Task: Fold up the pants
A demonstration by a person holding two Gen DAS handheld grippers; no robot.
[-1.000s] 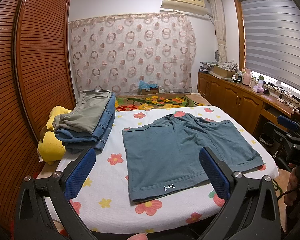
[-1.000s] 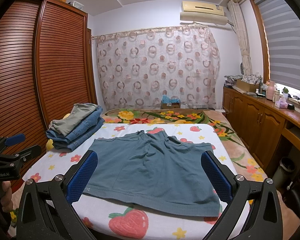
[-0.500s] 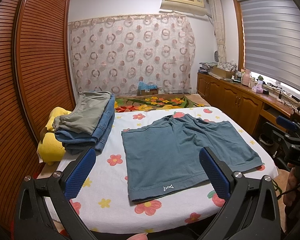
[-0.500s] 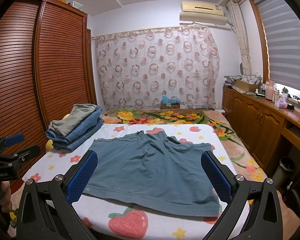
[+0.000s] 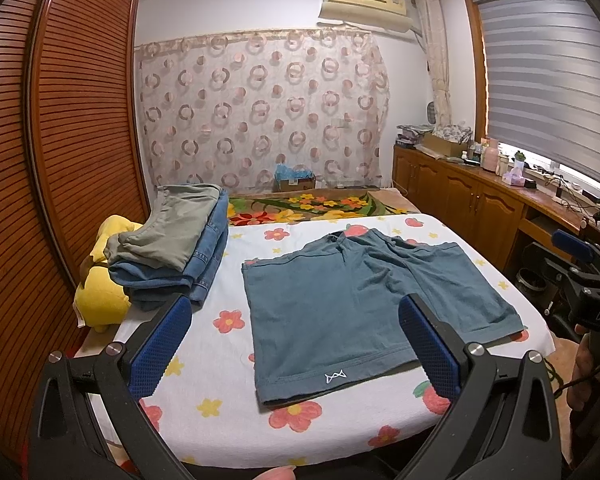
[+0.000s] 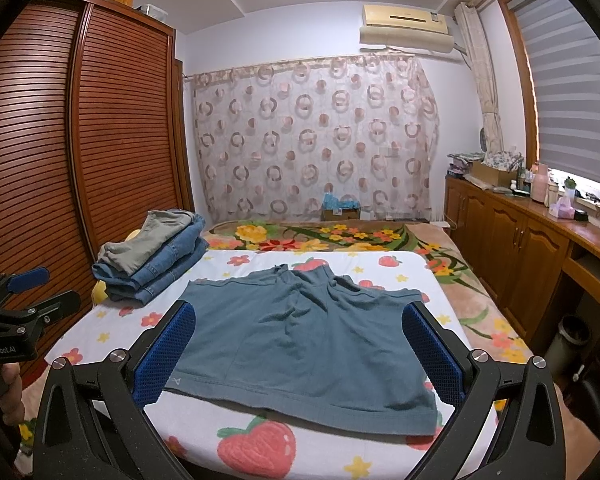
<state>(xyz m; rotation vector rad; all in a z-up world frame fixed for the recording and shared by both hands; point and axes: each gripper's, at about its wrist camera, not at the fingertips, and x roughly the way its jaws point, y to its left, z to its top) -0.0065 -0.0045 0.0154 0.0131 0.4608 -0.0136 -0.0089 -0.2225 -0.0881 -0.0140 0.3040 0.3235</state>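
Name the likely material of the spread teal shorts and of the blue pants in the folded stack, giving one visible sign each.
Teal shorts: probably soft matte cotton knit; they lie limp with fine wrinkles.
Blue pants: apparently denim; faded blue twill look, thick stiff folds, visible seams.

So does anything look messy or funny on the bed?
Mostly tidy. The teal-blue cotton shorts lie flat but a little crooked, with wrinkles near the far middle. The stack of folded denim and olive trousers leans on a yellow cushion.
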